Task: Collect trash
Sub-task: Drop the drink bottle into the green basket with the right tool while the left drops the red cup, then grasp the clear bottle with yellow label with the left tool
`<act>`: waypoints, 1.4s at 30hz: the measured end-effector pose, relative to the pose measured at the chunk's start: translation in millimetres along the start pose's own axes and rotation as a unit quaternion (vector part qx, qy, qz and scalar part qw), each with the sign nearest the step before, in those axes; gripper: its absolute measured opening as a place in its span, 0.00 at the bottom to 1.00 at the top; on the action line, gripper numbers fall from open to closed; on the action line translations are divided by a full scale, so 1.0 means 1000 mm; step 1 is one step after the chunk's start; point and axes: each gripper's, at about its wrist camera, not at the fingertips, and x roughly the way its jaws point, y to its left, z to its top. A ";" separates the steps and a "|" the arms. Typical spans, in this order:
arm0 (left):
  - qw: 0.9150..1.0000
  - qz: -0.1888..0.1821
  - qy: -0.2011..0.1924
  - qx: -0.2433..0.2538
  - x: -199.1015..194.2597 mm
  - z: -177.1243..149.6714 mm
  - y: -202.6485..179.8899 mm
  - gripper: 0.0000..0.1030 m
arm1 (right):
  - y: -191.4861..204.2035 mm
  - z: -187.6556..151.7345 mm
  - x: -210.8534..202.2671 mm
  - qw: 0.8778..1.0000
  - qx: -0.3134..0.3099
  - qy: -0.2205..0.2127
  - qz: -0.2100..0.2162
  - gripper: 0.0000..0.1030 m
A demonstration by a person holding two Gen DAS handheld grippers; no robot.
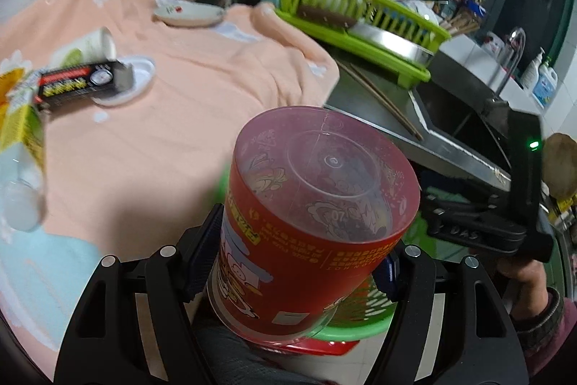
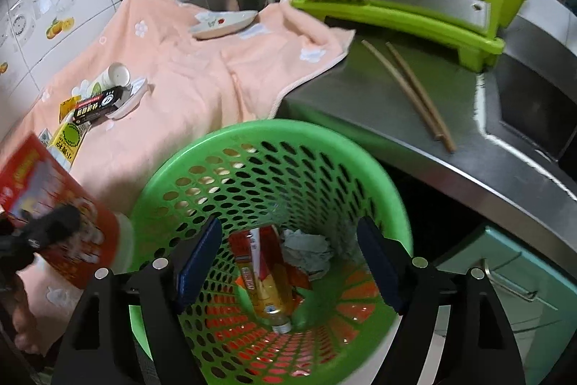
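So the red cup [image 1: 310, 222] is a clear plastic tub with a red printed cartoon label, tipped with its see-through bottom facing the camera. The left gripper [image 1: 294, 262] has its fingers clamped on the cup's sides, right above the green basket [image 2: 360, 147]. Left of the basket, a black box [image 2: 99, 105] and other bits sit on the peach towel [image 2: 202, 89] on the counter [image 2: 360, 107]. Inside the basket there's a bottle [image 2: 267, 291] and crumpled paper [image 2: 310, 251]. The right gripper [image 2: 288, 262] is over the basket, fingers spread apart around nothing.
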 end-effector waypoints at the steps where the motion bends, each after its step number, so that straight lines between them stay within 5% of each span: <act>1: 1.000 -0.002 0.007 0.001 0.005 -0.001 -0.004 0.69 | -0.004 -0.001 -0.004 1.000 0.002 -0.004 -0.002 0.73; 19: 0.996 -0.029 0.076 0.026 0.052 -0.010 -0.054 0.76 | -0.043 -0.013 -0.025 0.999 0.041 -0.028 -0.004 0.74; 32: 0.999 0.011 0.048 0.004 0.023 -0.004 -0.026 0.77 | -0.028 -0.011 -0.026 0.999 0.036 -0.030 0.016 0.74; 42: 0.995 0.089 -0.010 -0.045 -0.019 0.009 0.035 0.77 | 0.009 0.005 -0.013 0.999 -0.001 -0.021 0.042 0.77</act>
